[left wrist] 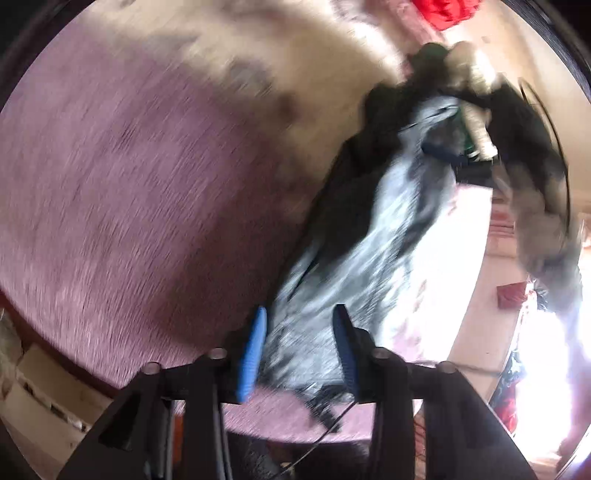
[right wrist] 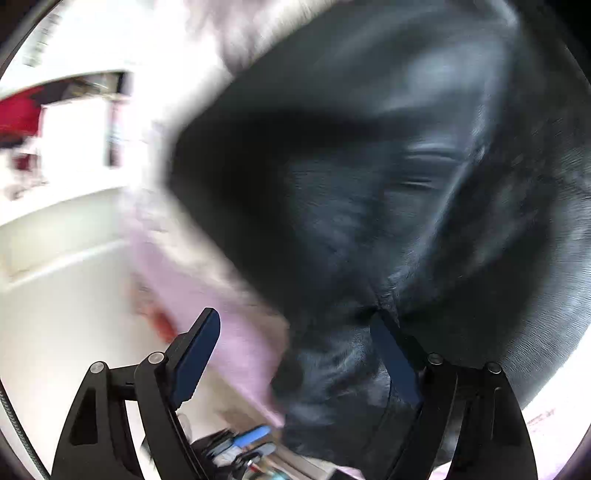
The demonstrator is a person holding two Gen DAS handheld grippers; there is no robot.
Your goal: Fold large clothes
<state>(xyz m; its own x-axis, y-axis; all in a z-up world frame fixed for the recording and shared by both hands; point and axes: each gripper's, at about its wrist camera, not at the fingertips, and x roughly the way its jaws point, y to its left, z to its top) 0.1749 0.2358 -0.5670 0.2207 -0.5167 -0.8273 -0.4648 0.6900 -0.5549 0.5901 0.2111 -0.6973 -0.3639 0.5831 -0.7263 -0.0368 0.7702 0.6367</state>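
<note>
Blue-padded fingers [left wrist: 255,354] of the left gripper [left wrist: 300,350] sit closest to the lens in the left wrist view, at about 6 o'clock, jaws parted, with grey fabric of the dark garment [left wrist: 369,236] running between them; blur hides whether the pads actually pinch it. At 9 o'clock spreads the pink bedspread [left wrist: 122,192]. From the fingers the garment stretches up toward 1 o'clock, where the other gripper's pale body shows among dark folds. A red cloth [left wrist: 447,13] lies at 12 o'clock.

In the right wrist view, the right gripper [right wrist: 295,354] stands wide open at 6 o'clock. Its left finger is clear of the cloth, over the pink bedspread [right wrist: 236,332]; its right finger touches the dark garment [right wrist: 388,192], which fills the frame from the centre to 3 o'clock. A white wall runs at 9 o'clock.
</note>
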